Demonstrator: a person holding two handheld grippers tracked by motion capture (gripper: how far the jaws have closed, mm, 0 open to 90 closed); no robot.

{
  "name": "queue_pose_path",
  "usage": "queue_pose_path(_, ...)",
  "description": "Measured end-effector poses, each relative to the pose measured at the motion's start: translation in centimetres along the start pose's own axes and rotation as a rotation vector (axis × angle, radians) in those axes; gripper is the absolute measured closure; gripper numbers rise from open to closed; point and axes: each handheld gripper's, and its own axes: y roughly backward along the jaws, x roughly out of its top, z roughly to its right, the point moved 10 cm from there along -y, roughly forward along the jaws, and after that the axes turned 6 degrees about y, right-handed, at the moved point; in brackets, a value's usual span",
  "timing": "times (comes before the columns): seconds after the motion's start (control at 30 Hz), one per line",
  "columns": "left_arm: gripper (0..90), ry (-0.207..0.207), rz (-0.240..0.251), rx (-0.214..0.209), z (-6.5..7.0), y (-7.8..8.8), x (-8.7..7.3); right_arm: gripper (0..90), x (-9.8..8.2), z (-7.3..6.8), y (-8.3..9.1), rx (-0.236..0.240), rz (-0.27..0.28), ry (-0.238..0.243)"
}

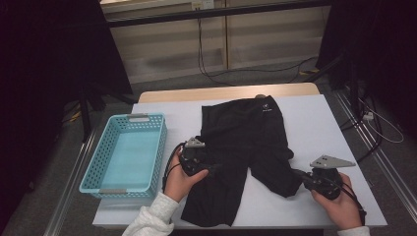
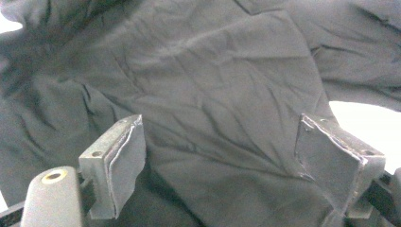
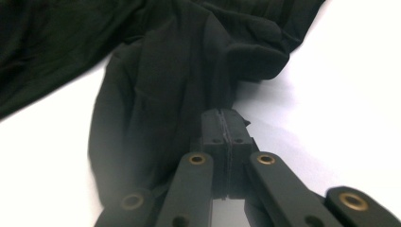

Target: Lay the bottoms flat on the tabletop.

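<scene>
Shorts [image 1: 243,142] lie spread on the white table [image 1: 314,123], black and wrinkled, with the waistband toward the far edge and the two legs running down toward your near edge. A small white mark sits near the waistband on the far right part of the cloth. The left leg reaches almost to the near edge; the right leg ends shorter, well in from the near right corner.

Your left gripper [image 1: 209,169] rests over the left leg, near its outer edge, with your left hand [image 1: 179,182] wrapped around its body. In the left gripper view its jaws stand wide apart, with creased black cloth lying between and below them; the pads [image 2: 125,163] do not press on the fabric.

Your right gripper [image 1: 297,174] comes in from the near right side of the table, held in your right hand [image 1: 339,204], and its tips meet the hem of the right leg. In the right gripper view its jaws are pressed together, pad to pad, right at the edge of the bunched cloth; a pinch of the hem seems caught between them, though the dark fabric makes it hard to see how much.

Beside the shorts, along the left edge of the table, sits a light blue basket [image 1: 98,169] with perforated walls, just beside your left hand and apart from the cloth.
</scene>
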Motion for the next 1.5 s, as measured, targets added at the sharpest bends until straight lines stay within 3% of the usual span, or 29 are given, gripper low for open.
queue_pose_path(0.1, 17.5, -0.002, 0.007, -0.006, 0.2, 0.1, 0.2, 90.0, -0.1, -0.3, 1.4, 0.001, 0.016, -0.011)
queue_pose_path(0.23, 17.4, -0.008, 0.006, -0.007, 0.3, 0.1, 0.3, 89.7, -1.1, -0.4, 2.9, 0.002, -0.001, -0.011)
queue_pose_path(0.37, 17.4, -0.008, 0.0, -0.009, 0.4, -0.2, 0.2, 86.2, -2.0, 0.0, 3.6, -0.001, -0.002, -0.033)
queue_pose_path(0.43, 17.3, -0.009, -0.003, -0.012, 0.5, -0.2, 0.2, 76.0, -1.9, 0.2, 3.4, -0.022, -0.006, -0.016)
queue_pose_path(0.5, 17.3, -0.01, 0.0, -0.009, 0.5, -0.2, 0.2, 70.6, -1.5, -0.2, 2.8, -0.008, 0.003, -0.013)
queue_pose_path(0.73, 17.2, -0.009, -0.006, -0.007, 0.4, -0.2, 0.0, 63.4, -0.3, 0.2, -0.2, -0.023, 0.01, -0.019)
queue_pose_path(0.9, 17.1, -0.007, -0.014, -0.011, 0.5, -0.5, -0.2, 72.1, -0.6, -0.2, -2.3, -0.009, -0.048, -0.003)
queue_pose_path(0.97, 17.1, -0.007, -0.015, -0.011, 0.5, -0.5, -0.2, 88.7, -0.4, -0.1, -2.5, -0.009, -0.044, 0.016)
queue_pose_path(1.13, 17.1, 0.002, -0.005, -0.012, 0.5, -0.2, 0.1, 90.0, 2.3, -0.6, -1.3, 0.034, 0.011, 0.046)
queue_pose_path(1.27, 17.1, 0.003, -0.006, -0.012, 0.4, -0.3, 0.0, 90.0, 5.4, -0.4, -0.7, 0.074, 0.095, 0.01)
queue_pose_path(1.5, 18.0, -0.008, -0.026, -0.02, 0.6, -0.6, -0.4, 90.0, 7.3, 0.0, -2.9, 0.068, 0.082, 0.018)
